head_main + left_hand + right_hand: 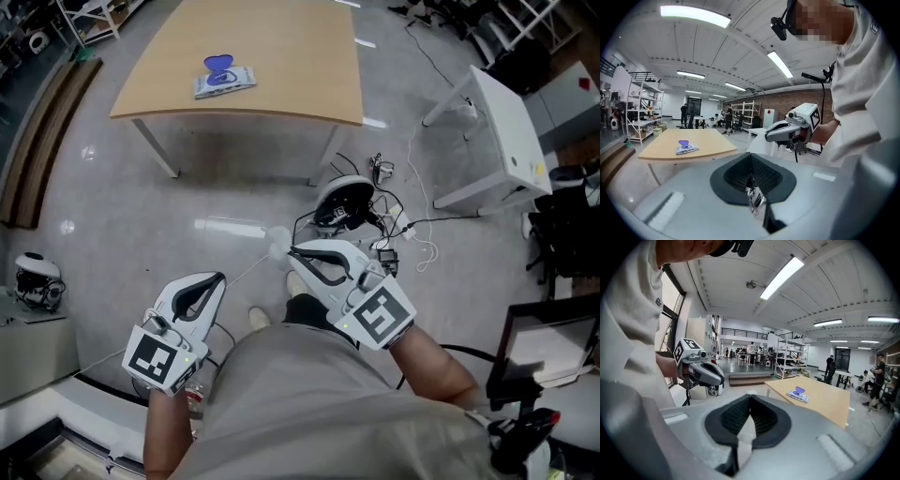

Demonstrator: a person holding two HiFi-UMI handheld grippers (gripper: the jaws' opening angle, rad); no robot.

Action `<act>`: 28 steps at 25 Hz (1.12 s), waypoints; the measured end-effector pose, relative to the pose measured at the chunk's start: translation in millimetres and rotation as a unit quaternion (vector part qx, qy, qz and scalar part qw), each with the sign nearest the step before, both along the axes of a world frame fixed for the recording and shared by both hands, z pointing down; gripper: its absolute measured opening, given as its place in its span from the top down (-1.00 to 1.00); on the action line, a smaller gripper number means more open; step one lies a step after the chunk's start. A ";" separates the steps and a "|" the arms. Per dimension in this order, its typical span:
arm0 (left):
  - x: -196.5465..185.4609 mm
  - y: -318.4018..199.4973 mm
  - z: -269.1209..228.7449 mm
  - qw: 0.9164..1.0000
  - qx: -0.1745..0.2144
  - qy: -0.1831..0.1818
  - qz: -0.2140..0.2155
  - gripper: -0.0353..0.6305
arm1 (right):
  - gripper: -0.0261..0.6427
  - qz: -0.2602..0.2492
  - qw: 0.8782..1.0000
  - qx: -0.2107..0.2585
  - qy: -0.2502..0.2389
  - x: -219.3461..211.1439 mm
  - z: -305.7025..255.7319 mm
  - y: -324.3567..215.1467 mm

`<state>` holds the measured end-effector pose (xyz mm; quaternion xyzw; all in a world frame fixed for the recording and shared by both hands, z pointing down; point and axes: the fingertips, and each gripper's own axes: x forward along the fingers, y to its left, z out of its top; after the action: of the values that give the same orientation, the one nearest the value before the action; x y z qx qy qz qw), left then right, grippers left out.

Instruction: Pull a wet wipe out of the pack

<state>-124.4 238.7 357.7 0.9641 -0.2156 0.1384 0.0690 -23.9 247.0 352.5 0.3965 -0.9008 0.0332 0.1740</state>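
The wet wipe pack (225, 80), white with its blue lid flap standing up, lies on the wooden table (281, 56) far ahead of me. It also shows small in the left gripper view as the pack (686, 148) and in the right gripper view as the pack (797, 395). Both grippers hang over the floor, well short of the table. My left gripper (222, 277) is shut with nothing in it; its tips (751, 155) meet. My right gripper (292, 250) is shut on a white wipe (278, 244), which shows as a pale sheet (746, 434) between its pads.
A white table (506, 122) stands at the right. Cables and a round white device (343, 199) lie on the floor just ahead of my feet. Another white device (37, 277) sits at the left, dark furniture (548, 342) at the lower right. Shelves (644, 112) and people stand far off.
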 end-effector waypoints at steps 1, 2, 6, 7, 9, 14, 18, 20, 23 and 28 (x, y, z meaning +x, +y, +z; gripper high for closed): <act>0.3 5.2 2.1 1.000 -0.003 0.000 0.005 0.88 | 0.91 0.001 1.000 -0.001 0.001 -1.4 1.8 5.8; 0.7 9.8 3.8 1.000 -0.005 0.000 0.011 0.88 | 0.91 0.005 1.000 -0.004 0.000 -2.3 3.1 11.1; 0.1 18.5 6.8 1.000 -0.008 -0.001 0.022 0.88 | 0.91 0.013 1.000 -0.010 -0.001 -5.8 4.8 23.7; 0.2 19.0 6.8 1.000 -0.009 -0.001 0.024 0.88 | 0.91 0.013 1.000 -0.010 0.001 -6.5 4.5 25.0; 0.2 19.5 7.4 1.000 -0.016 -0.003 0.026 0.88 | 0.91 0.014 1.000 -0.012 0.002 -7.8 3.2 25.8; -2.3 16.3 12.3 0.999 -0.019 -0.007 0.026 0.88 | 0.91 0.012 1.000 -0.010 0.008 -10.3 0.3 23.8; -0.4 10.4 12.6 0.999 -0.022 -0.011 0.020 0.88 | 0.91 0.006 1.000 -0.012 0.007 -9.5 -1.8 19.0; 5.1 6.3 10.4 1.000 -0.021 -0.012 0.018 0.88 | 0.91 -0.002 1.000 -0.009 0.008 -6.1 -3.0 15.7; 18.5 -3.2 5.9 1.000 -0.018 -0.012 0.014 0.88 | 0.91 -0.008 1.000 -0.008 0.007 5.2 -4.6 6.3; 68.9 -44.8 12.6 1.000 -0.018 -0.020 0.004 0.88 | 0.91 -0.026 1.000 -0.004 0.002 53.9 5.0 -35.0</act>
<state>-55.4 193.9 370.3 0.9606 -0.2109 0.1615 0.0817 30.0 212.0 357.5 0.3723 -0.9103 0.0317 0.1779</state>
